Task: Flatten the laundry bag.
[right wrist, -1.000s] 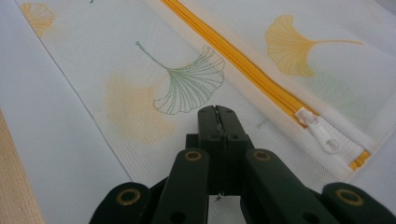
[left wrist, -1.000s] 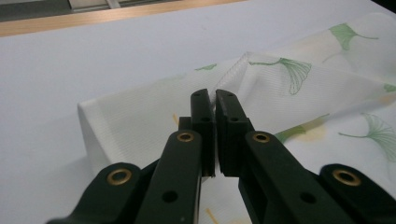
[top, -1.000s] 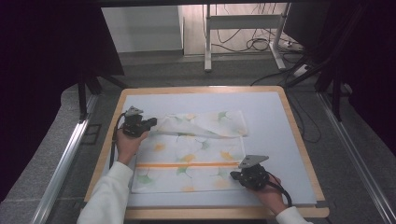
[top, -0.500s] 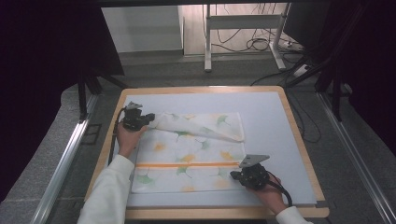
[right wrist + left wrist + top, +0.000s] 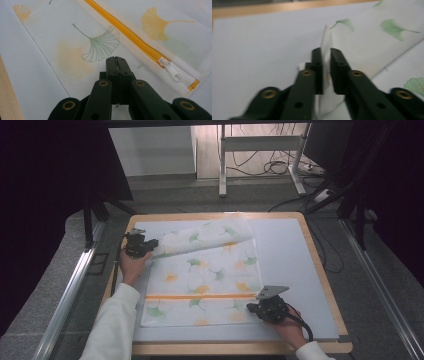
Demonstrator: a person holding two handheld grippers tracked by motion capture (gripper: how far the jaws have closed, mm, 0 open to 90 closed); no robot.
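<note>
A white mesh bag (image 5: 210,275) printed with green and orange ginkgo leaves lies flat on the pale mat (image 5: 290,255). Its orange zipper (image 5: 200,296) runs across near the front. The far edge is folded over into a flap (image 5: 205,236). My left gripper (image 5: 152,243) is at the flap's left corner; its jaws have just been opening, and the cloth edge (image 5: 326,37) stands loosely in the gap of the left gripper (image 5: 325,53). My right gripper (image 5: 249,307) is shut, and the right gripper's (image 5: 116,59) tips rest on the mesh beside the zipper (image 5: 125,31) and its white pull (image 5: 172,70).
The mat sits on a wooden board (image 5: 320,270) with a raised rim. Metal rails (image 5: 70,290) run along both sides of the table. Beyond the far edge stand a metal frame's legs (image 5: 222,165) and loose cables (image 5: 280,167) on the floor.
My left gripper has carried the flap's corner to the left, toward the mat's left edge, and the flap now lies stretched out longer. The right gripper has stayed put.
</note>
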